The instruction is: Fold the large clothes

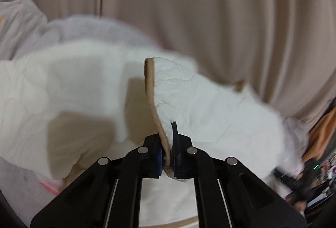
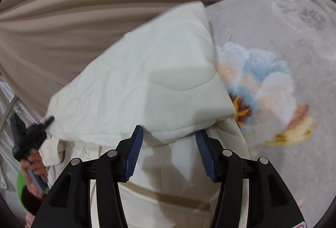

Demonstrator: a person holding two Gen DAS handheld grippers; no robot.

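A large cream quilted garment (image 1: 63, 85) with tan trim (image 1: 150, 89) lies bunched on a bed. My left gripper (image 1: 167, 140) is shut on its tan-trimmed edge and holds that edge lifted. In the right wrist view the same cream garment (image 2: 147, 81) lies partly folded over itself. My right gripper (image 2: 169, 135) is open, its blue pads (image 2: 134, 152) on either side of a folded edge, not closed on it. The left gripper (image 2: 31, 135) shows at the far left of that view, held by a hand.
A pale grey blanket with a flower print (image 2: 262, 81) covers the bed to the right. Beige curtains (image 1: 210, 7) hang behind the bed. Dark clutter (image 1: 315, 165) sits at the right edge of the left wrist view.
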